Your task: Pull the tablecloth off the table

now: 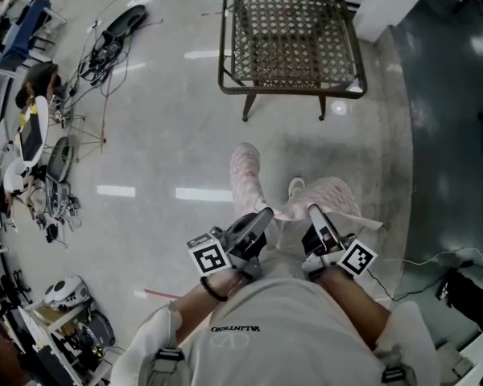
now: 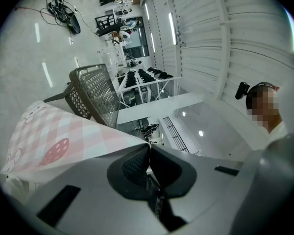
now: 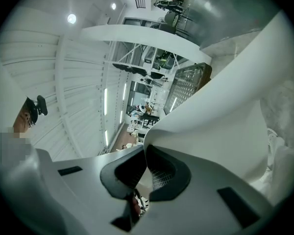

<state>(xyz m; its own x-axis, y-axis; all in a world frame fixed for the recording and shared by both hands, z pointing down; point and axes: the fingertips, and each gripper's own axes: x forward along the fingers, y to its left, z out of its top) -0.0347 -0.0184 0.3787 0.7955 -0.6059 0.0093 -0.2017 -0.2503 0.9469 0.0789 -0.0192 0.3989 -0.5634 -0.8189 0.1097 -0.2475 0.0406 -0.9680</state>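
The tablecloth [image 1: 338, 195] is clamped between the fingers [image 2: 130, 168] of the left gripper [image 1: 265, 214]. Another edge is clamped in the right gripper [image 1: 314, 211].

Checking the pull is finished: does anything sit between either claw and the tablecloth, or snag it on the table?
Nothing visible. The left claw and right claw pinch the tablecloth directly; it hangs apart from the table.

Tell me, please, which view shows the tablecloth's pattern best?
The left gripper view: the tablecloth spreads out close to the camera, with its pink checks and a round red print easy to see. The head view shows it small and bunched, its checks faint. The right gripper view shows only its pale, plain side.
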